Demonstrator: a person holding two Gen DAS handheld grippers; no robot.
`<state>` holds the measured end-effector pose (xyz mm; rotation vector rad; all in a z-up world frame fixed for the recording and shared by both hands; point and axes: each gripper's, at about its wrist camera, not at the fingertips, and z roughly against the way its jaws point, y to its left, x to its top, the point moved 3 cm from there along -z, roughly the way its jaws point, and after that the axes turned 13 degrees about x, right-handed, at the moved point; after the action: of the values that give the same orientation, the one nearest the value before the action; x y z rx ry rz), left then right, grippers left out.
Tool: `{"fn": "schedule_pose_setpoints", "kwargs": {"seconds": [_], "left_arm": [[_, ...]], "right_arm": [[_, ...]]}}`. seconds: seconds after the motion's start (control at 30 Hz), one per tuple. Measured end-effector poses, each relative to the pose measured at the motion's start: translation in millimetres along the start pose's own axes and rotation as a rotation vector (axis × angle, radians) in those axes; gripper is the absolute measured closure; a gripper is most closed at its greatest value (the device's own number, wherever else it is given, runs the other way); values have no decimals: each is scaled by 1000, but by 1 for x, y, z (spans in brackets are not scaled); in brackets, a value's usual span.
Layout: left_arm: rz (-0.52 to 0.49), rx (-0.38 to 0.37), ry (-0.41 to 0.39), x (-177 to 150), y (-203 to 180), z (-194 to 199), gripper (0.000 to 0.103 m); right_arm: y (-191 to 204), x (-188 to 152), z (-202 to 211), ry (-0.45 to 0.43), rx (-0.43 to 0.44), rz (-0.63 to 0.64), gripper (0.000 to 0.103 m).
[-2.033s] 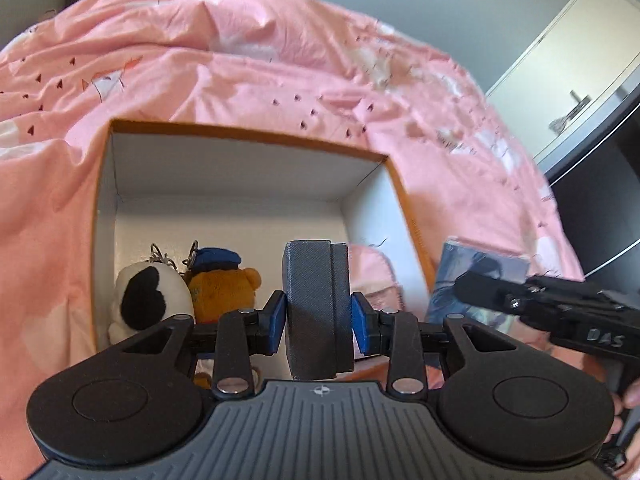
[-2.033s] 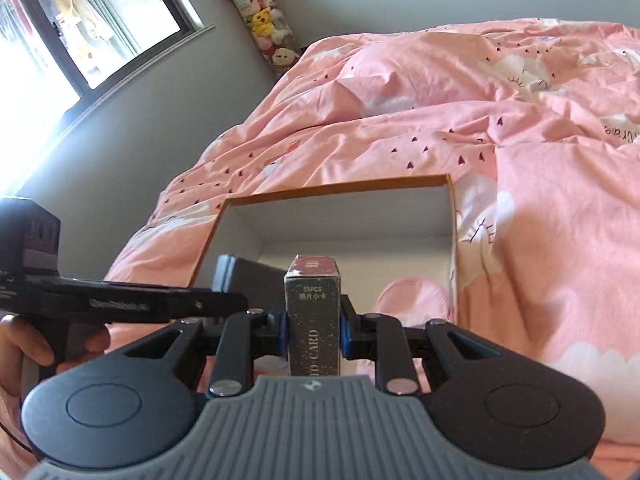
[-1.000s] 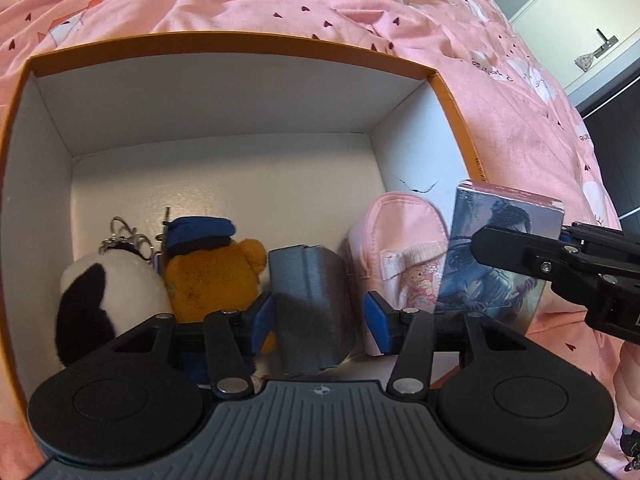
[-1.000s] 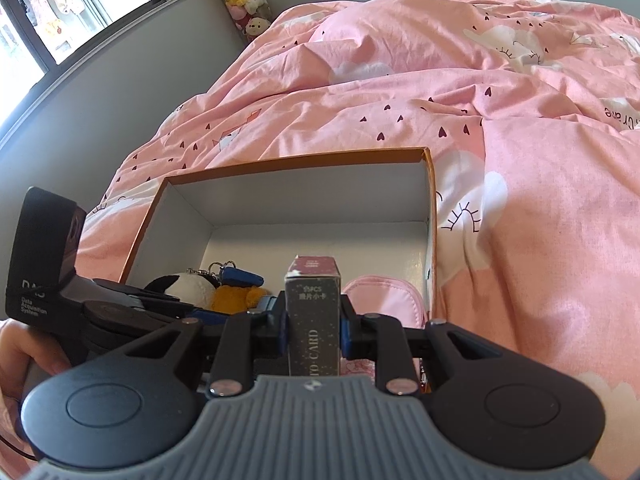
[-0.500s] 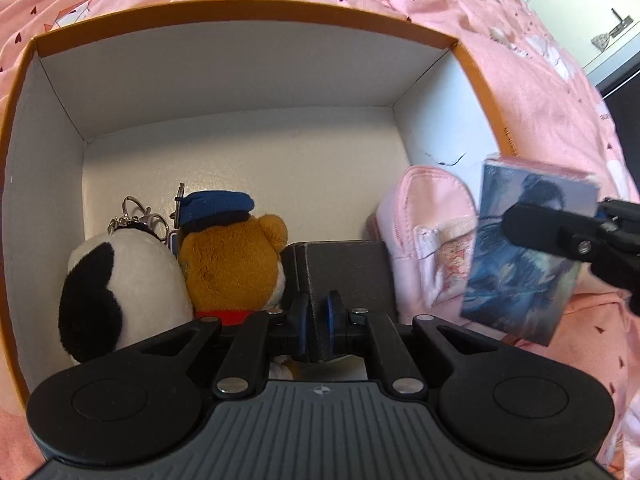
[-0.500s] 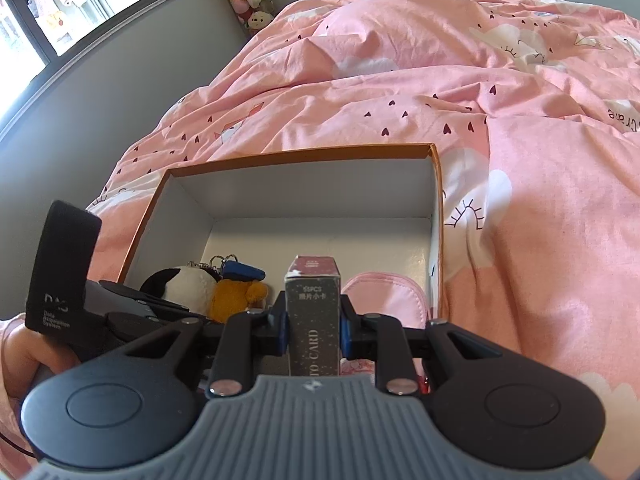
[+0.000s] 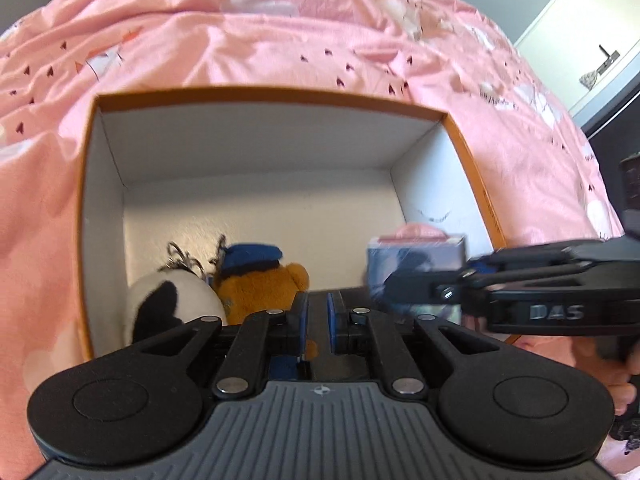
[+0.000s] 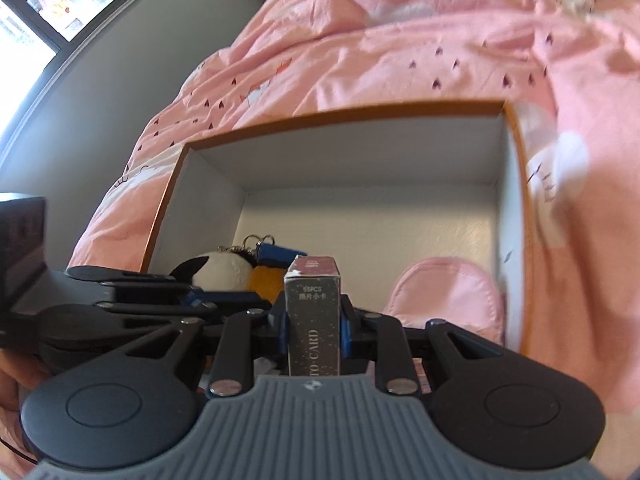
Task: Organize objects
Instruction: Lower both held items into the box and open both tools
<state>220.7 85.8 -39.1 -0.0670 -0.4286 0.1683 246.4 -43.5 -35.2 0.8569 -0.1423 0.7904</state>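
The orange-rimmed box (image 7: 472, 168) holds two plush toys (image 7: 256, 284) and a pink pouch (image 8: 452, 296); left fingers (image 7: 298, 322) clenched empty, right fingers (image 8: 345, 334) grasping a card pack (image 8: 314, 320).

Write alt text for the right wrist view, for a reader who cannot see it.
The right claw grips an upright card box over an open, orange-rimmed box on a pink bedspread. Inside lie a black-and-white plush, an orange plush and a pink pouch; the left claw reaches in from the left.
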Motion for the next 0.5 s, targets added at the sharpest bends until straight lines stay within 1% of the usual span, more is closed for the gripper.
{"fn": "schedule_pose_setpoints", "kwargs": {"seconds": [0.1, 0.17, 0.27, 0.33, 0.5], "left_arm": [[1, 28, -16, 3, 4, 1, 92], [1, 42, -16, 3, 3, -2, 92], [11, 37, -6, 0, 5, -8, 92], [17, 33, -1, -2, 7, -9, 92], [16, 27, 8, -4, 8, -13, 92]], "right_arm": [[-8, 1, -16, 33, 30, -55, 78], [-13, 1, -26, 58, 66, -99, 78], [-18, -1, -37, 85, 106, -148, 78], [-20, -2, -43, 95, 108, -164, 78], [-26, -5, -54, 120, 80, -191, 78]]}}
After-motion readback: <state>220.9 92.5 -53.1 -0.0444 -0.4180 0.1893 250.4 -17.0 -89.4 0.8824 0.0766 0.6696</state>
